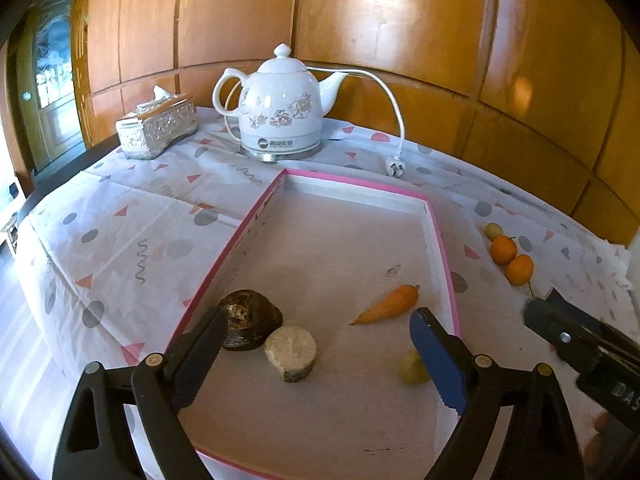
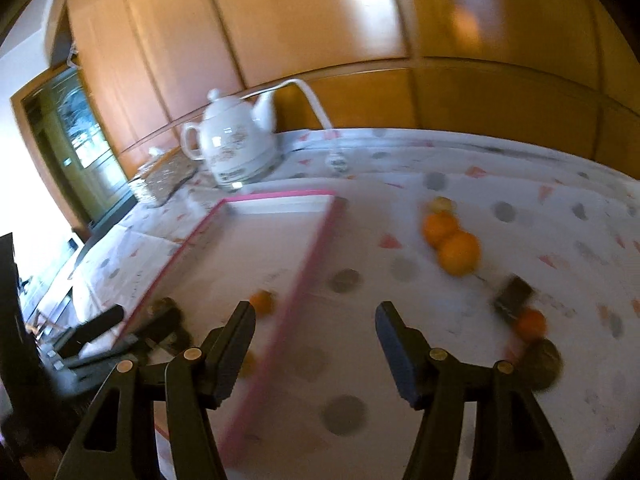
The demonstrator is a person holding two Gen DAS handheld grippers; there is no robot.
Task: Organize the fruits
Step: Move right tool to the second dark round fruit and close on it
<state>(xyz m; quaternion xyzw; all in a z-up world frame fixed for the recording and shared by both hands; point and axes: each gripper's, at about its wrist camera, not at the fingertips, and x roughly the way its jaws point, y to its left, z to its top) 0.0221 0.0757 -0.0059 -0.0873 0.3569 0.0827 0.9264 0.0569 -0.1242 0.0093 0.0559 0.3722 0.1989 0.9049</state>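
The tabletop point(image 1: 120, 216) is carrying the pink-rimmed tray point(image 1: 436, 216), holding a carrot point(image 1: 390, 304). Right-wrist view is blurring; oranges point(image 2: 452, 240) outside the tray are smearing. Left tool point(image 1: 316, 344) and right tool point(image 2: 316, 340) are both standing apart, empty; a yellowish fruit point(image 1: 412, 368) is sitting half hidden behind the left tool's finger.

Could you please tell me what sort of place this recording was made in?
Probably a room in a home, perhaps a dining or sitting room. A table under a patterned cloth stands against wood-panelled walls, and on it are a floral electric kettle and a tissue box.
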